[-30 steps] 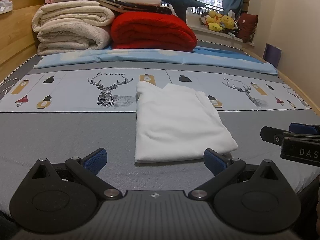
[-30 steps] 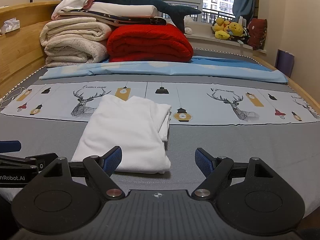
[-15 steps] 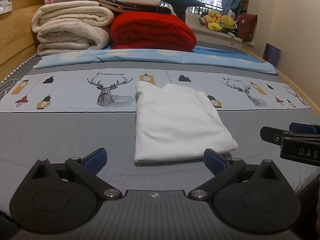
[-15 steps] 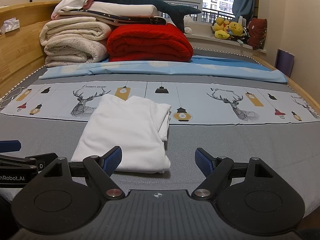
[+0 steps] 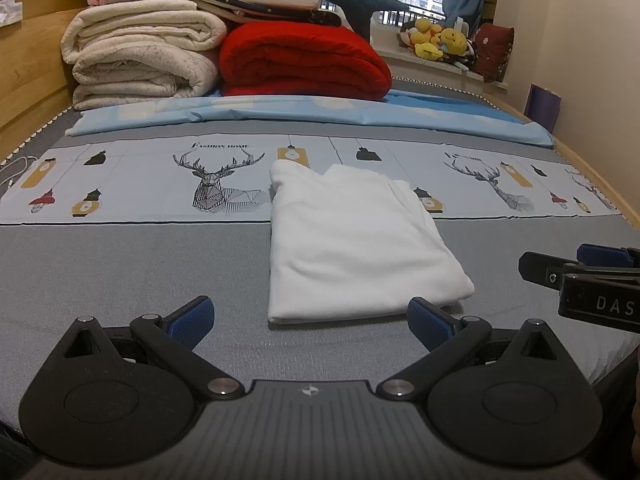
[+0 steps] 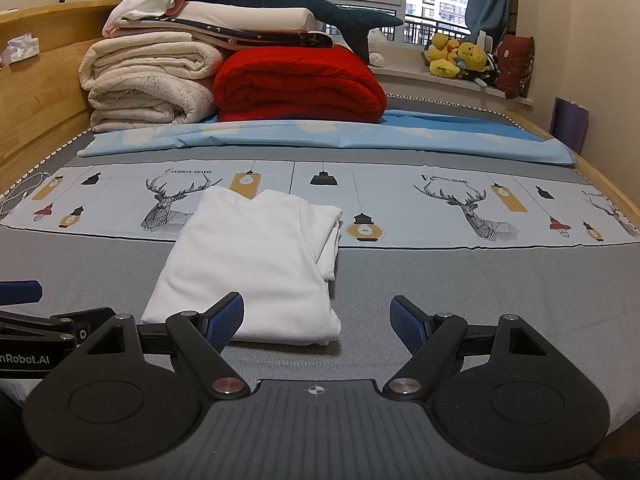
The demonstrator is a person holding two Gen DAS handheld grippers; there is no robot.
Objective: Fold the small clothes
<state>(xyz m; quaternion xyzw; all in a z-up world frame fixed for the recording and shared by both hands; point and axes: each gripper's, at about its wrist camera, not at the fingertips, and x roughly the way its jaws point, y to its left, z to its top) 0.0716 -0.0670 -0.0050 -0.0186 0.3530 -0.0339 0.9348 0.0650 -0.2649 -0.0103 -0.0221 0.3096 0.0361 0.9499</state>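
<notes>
A white garment (image 5: 352, 240) lies folded into a flat rectangle on the grey bed cover (image 5: 120, 264). It also shows in the right wrist view (image 6: 256, 264). My left gripper (image 5: 310, 320) is open and empty, just short of the garment's near edge. My right gripper (image 6: 318, 322) is open and empty, near the garment's near right corner. The right gripper also shows at the right edge of the left wrist view (image 5: 580, 276). The left gripper shows at the left edge of the right wrist view (image 6: 36, 320).
A patterned sheet with deer prints (image 5: 216, 184) lies under the garment's far end. Behind it lie a blue sheet (image 5: 320, 114), stacked cream blankets (image 5: 140, 56) and a red blanket (image 5: 304, 64). A wooden bed frame (image 6: 36, 92) runs along the left. Plush toys (image 6: 456, 56) sit on the windowsill.
</notes>
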